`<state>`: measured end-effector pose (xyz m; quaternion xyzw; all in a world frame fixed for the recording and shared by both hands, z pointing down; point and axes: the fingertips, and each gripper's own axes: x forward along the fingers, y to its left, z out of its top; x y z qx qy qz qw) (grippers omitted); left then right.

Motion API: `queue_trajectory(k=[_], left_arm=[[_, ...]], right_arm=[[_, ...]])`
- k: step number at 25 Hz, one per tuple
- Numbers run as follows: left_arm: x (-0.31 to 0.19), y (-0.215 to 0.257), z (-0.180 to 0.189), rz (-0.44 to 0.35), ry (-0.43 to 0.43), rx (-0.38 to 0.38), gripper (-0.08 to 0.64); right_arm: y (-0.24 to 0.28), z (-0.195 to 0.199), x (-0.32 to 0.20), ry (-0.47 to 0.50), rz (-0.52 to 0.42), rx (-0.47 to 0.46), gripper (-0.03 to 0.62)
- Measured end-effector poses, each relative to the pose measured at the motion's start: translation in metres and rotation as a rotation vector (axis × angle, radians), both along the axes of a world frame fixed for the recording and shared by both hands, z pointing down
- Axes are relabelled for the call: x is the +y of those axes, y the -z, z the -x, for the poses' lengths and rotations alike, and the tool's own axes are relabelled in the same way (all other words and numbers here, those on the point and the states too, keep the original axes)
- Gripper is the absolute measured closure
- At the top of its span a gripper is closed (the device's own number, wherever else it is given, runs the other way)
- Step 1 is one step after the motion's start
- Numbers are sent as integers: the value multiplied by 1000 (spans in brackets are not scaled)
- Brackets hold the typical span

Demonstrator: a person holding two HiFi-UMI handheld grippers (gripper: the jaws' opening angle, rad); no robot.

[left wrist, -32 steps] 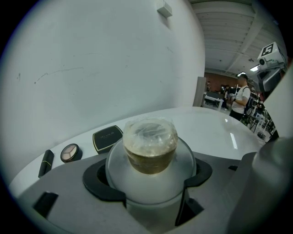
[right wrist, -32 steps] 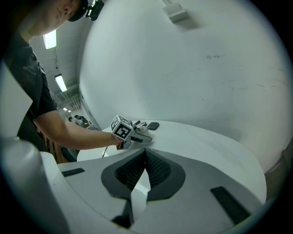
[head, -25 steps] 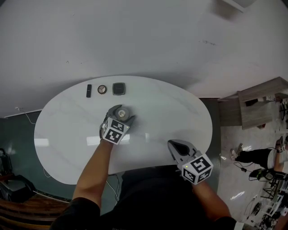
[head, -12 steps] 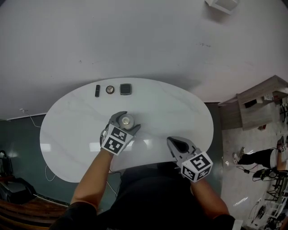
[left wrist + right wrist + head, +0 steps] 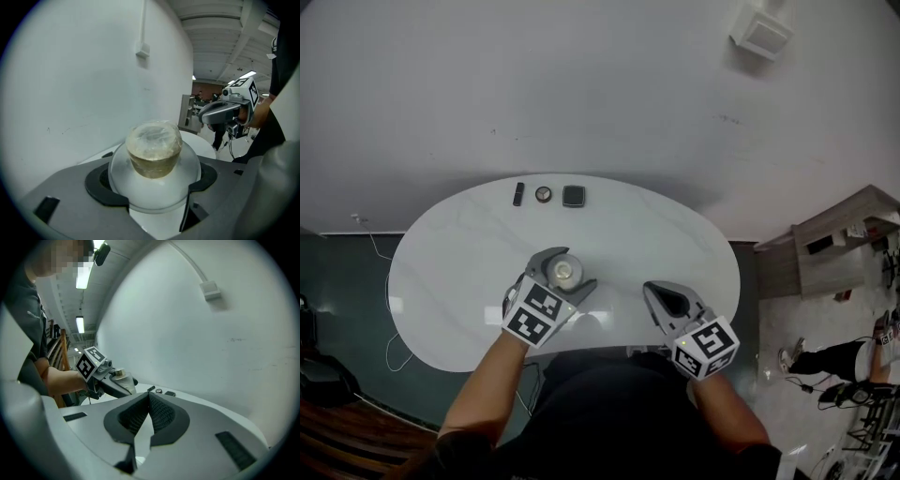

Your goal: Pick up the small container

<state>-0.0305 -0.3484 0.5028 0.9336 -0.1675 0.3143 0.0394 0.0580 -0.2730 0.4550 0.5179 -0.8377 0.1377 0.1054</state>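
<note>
The small container (image 5: pixel 153 154) is a clear round tub with a film-covered top and a yellowish filling. My left gripper (image 5: pixel 154 187) is shut on it, both dark pads pressed to its frosted lower half. In the head view it (image 5: pixel 563 271) sits between the jaws of the left gripper (image 5: pixel 562 272), over the near middle of the white oval table (image 5: pixel 450 272). My right gripper (image 5: pixel 667 302) hovers at the table's near right edge, jaws together and nothing in them. In the right gripper view the right gripper (image 5: pixel 149 401) shows its ribbed pads meeting, and the held container (image 5: pixel 120 373) appears to the left.
Three small items lie in a row at the table's far edge: a dark stick (image 5: pixel 518 194), a round disc (image 5: pixel 544 194) and a dark square case (image 5: pixel 574 196). A wooden cabinet (image 5: pixel 848 234) and a person's legs (image 5: pixel 844 361) are off to the right.
The left gripper with the container has drawn back toward me from the table's middle. The right gripper has stayed near the front edge, shut.
</note>
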Motion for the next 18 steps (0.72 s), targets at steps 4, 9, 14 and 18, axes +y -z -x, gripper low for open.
queue_trajectory(k=[4, 9, 14, 18], left_arm=[[16, 22, -1, -15, 23, 12, 218], [34, 41, -8, -28, 48, 20, 218], [55, 42, -15, -23, 69, 6, 218], [68, 42, -21, -25, 91, 0, 218]], right_arm=[[20, -2, -2, 51, -39, 3, 598], [43, -12, -1, 86, -92, -26, 598], [47, -23, 3, 100, -103, -66, 598], [38, -29, 9, 133, -85, -55, 598]])
